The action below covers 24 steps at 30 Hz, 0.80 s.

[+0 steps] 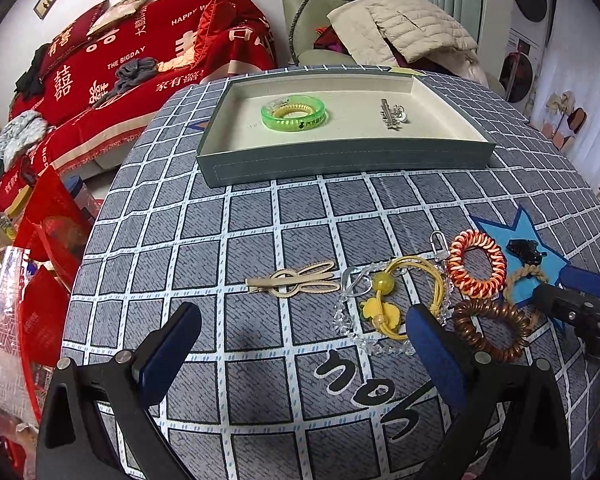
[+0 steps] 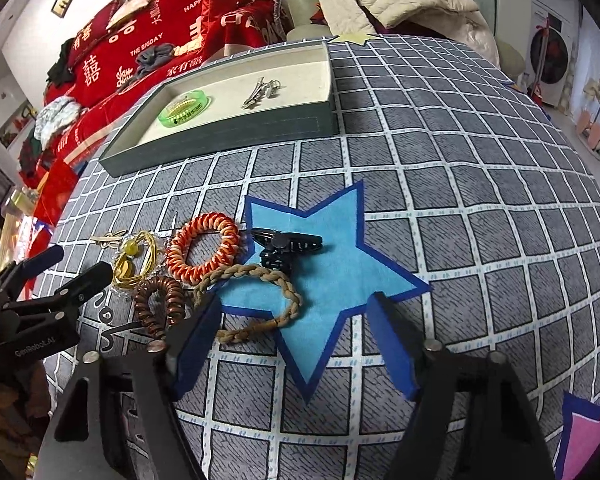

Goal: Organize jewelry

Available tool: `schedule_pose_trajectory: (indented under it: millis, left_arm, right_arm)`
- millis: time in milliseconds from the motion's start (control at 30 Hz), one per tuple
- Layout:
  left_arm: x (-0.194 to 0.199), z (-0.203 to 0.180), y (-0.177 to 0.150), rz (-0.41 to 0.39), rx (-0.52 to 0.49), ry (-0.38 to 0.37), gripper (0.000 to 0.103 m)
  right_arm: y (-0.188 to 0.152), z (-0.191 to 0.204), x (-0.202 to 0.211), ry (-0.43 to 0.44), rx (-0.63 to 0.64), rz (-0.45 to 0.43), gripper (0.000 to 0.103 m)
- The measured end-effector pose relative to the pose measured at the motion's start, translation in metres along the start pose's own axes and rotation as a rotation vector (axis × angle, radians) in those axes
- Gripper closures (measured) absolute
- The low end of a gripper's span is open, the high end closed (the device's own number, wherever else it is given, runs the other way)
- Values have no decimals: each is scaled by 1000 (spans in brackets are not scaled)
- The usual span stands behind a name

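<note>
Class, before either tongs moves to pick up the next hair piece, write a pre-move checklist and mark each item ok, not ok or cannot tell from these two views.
1. Left tongs open and holding nothing: ok.
2. Right tongs open and holding nothing: ok.
3. Tray has free floor beside the green bangle and the silver clip: ok.
4. Black claw clip lies apart from other pieces on the blue star: ok.
5. Yellow hair tie free of the clear bead chain: not ok, they overlap.
6. Brown spiral tie clear of the braided tie: cannot tell.
</note>
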<state>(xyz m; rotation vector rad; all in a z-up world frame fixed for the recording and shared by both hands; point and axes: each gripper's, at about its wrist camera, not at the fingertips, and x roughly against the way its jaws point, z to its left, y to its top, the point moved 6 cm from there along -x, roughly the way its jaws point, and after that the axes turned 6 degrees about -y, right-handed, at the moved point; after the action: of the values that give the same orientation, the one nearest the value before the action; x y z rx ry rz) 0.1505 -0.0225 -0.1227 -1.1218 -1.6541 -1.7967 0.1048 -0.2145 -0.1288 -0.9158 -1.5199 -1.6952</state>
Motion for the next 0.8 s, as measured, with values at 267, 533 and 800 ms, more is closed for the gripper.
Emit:
schedule_pose_trajectory:
  millis: [267, 533, 800]
  left_arm:
    - [-5, -9, 0, 21, -24, -10, 8]
    - [-7, -24, 2, 26, -71, -12, 30]
    - [-7, -31, 3, 21, -105, -30, 75]
  right_arm:
    - [1, 12, -4, -59, 91, -12, 44]
    - [-1, 15, -4, -88, 129, -21, 48]
    - [-1, 15, -2, -89, 142, -30, 85]
